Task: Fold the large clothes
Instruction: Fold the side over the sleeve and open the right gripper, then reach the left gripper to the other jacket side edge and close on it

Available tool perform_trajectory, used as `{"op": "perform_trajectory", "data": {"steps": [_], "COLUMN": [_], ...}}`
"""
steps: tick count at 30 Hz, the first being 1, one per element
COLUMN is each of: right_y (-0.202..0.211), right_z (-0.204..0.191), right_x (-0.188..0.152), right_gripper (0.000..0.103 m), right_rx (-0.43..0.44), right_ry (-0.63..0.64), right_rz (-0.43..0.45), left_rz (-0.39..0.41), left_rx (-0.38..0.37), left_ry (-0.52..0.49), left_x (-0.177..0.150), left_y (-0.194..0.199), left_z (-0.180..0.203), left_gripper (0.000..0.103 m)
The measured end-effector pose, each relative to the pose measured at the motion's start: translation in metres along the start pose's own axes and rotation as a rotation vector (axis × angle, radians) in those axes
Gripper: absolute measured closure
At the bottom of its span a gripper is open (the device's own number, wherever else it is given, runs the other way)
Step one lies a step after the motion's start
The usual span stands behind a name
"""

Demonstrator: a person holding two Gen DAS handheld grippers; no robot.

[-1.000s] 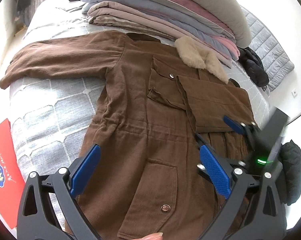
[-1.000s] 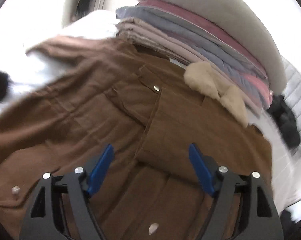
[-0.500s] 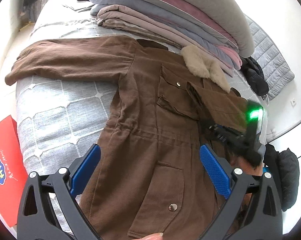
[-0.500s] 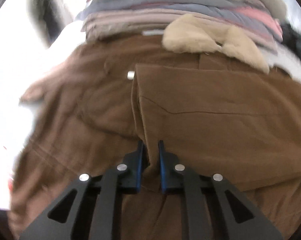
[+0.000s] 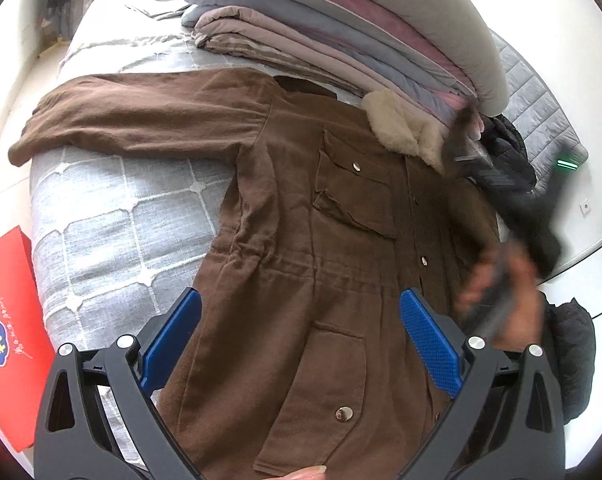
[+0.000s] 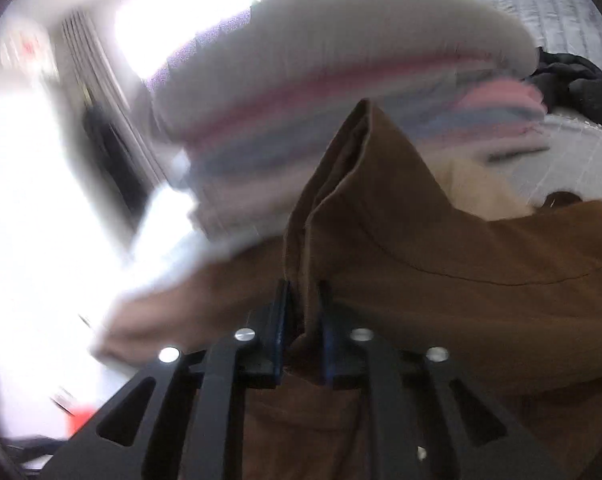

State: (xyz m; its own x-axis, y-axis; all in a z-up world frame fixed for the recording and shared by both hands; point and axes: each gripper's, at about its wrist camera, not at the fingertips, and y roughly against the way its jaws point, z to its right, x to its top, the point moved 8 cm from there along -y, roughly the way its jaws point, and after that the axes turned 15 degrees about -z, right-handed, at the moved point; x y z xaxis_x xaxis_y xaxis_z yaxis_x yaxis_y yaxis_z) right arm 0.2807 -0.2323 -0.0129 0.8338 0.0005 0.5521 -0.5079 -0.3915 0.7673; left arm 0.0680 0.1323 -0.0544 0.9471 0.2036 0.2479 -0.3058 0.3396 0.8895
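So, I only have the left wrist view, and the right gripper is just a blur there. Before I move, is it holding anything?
Observer: Yes. The right gripper is shut on a fold of the brown coat.
Operator: One layer or more?
Observer: At least two; a doubled edge rises from between the jaws.
Operator: Is that cloth lying flat?
Observer: No, it stands up in a peak in front of the stacked bedding, though that view is motion-blurred.
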Motion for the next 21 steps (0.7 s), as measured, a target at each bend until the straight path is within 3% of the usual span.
{"op": "perform_trajectory", "data": {"steps": [1,3,6,8,10,11,15,16,17,18,19,21], "right_y": [-0.040,-0.080,-0.056,-0.020,0.014,0.036,0.068,0.064,0.049,0.030,0.030,0.040], "right_z": [-0.003,-0.011,-0.026,-0.014,0.015,0.046,0.162,0.191,0.223,0.238,0.240,0.226], "right_x": [-0.013,-0.036,-0.040,-0.031,-0.025,-0.020,-0.029,-0.038,-0.056,-0.071,-0.073,-0.067], "right_gripper": [0.054,0.053,0.053,0.043,0.033,0.031,0.031,0.031,0.031,0.031,0.031,0.031], "right_rx": [-0.023,-0.023,-0.039,-0.099,-0.227,-0.352,-0.611,-0.634,-0.622,-0.536,-0.491,-0.507], "right_ry": [0.012,0.040,0.142,0.158,0.165,0.150,-0.029,-0.094,-0.177,-0.223,-0.242,-0.231], "right_rz": [-0.131,-0.277,-0.220,-0.143,-0.074,-0.045,-0.081,-0.131,-0.235,-0.325,-0.296,-0.279], "left_rz": [-0.003,-0.007,-0.017,-0.019,-0.024,-0.025,-0.025,-0.028,-0.028,-0.025,-0.018,-0.013], "left_rx": [0.001,0.012,0.004,0.006,0.002,0.001,0.020,0.022,0.029,0.038,0.054,0.069], "left_ry": [-0.001,-0.005,-0.010,-0.013,-0.010,-0.011,-0.020,-0.023,-0.027,-0.030,-0.032,-0.024], "left_x": [0.000,0.000,-0.002,-0.002,-0.003,-0.003,-0.003,-0.003,-0.003,-0.002,-0.001,0.001], "left_y": [-0.002,-0.004,-0.006,-0.007,-0.009,-0.009,-0.014,-0.016,-0.018,-0.018,-0.019,-0.019], "left_z": [0.001,0.002,0.004,0.005,0.006,0.007,0.011,0.012,0.013,0.013,0.012,0.008], "left_gripper": [0.007,0.007,0.007,0.007,0.007,0.007,0.007,0.007,0.007,0.007,0.007,0.007]}}
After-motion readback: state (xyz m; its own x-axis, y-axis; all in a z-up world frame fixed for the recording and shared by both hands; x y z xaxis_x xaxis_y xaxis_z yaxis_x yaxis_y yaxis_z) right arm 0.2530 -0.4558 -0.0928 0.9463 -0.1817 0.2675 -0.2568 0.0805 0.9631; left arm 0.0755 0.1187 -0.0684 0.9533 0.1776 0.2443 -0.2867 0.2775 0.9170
